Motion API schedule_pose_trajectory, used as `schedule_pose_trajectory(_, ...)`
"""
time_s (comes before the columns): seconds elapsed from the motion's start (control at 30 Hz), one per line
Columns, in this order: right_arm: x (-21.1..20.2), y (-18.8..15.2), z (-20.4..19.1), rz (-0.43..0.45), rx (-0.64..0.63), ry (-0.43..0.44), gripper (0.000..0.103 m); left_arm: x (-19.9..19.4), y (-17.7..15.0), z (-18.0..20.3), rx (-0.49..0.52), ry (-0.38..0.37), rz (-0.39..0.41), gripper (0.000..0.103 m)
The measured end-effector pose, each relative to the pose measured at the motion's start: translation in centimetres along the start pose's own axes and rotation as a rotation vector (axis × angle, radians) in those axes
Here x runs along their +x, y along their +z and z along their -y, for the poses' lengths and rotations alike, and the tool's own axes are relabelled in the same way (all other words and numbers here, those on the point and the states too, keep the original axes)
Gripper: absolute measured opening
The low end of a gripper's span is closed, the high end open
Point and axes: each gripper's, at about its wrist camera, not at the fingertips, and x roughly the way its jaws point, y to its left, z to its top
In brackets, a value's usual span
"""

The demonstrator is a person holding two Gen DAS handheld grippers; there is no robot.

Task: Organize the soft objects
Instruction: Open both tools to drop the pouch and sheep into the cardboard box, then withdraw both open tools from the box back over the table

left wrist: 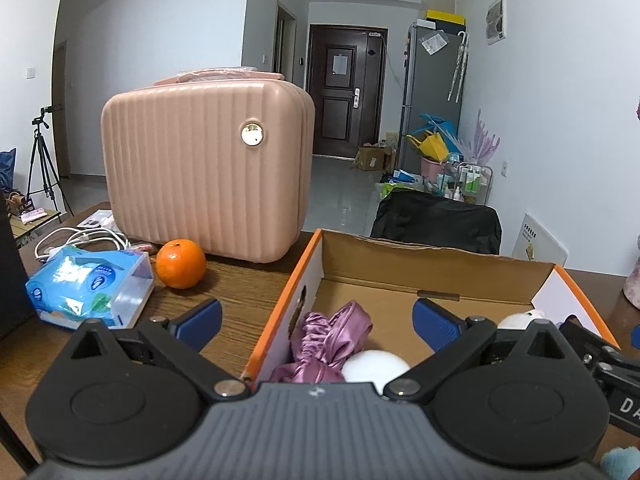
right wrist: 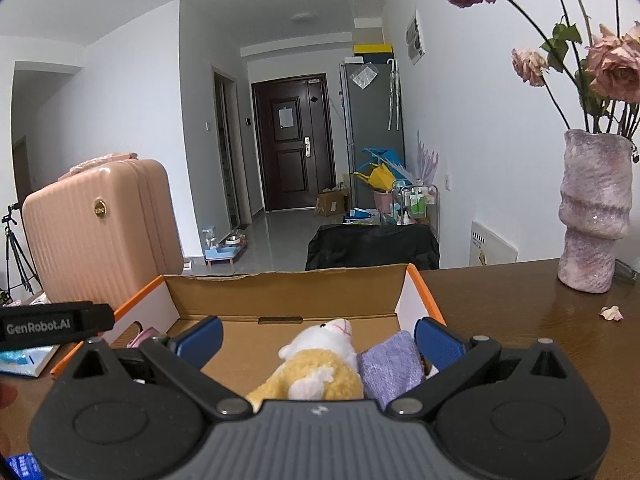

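An open cardboard box with orange rims (left wrist: 308,264) (right wrist: 424,284) sits on the wooden table. In the left wrist view it holds a crumpled pink satin cloth (left wrist: 328,340) and a white round soft thing (left wrist: 374,364). My left gripper (left wrist: 318,322) is open and empty, straddling the box's left wall above the cloth. In the right wrist view a yellow and white plush animal (right wrist: 320,364) and a folded purple cloth (right wrist: 390,364) lie in the box. My right gripper (right wrist: 318,338) is open around them, gripping nothing.
A pink ribbed case (left wrist: 204,168) (right wrist: 100,232) stands at the back left. An orange (left wrist: 180,264), a blue tissue pack (left wrist: 90,286) and white cables (left wrist: 80,238) lie left of the box. A pink vase with dried roses (right wrist: 596,212) stands at the right.
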Motion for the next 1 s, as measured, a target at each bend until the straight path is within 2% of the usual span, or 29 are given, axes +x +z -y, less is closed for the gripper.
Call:
schedule_pose_trajectory(0.6, -6.0, -2.4, -0.8, 0.048, -0.075, 0.028, 0.103, -4.9, -2.1, -3.0, 0.011, -0.02, 0.051, 0.103)
schedule_pose_trajectory(1.0, -9.6, -4.8, -1.6, 0.025, -0.139, 0.057, 0.103, -8.5, -4.2, -4.8, 0.046, -0.067, 0.053, 0.103)
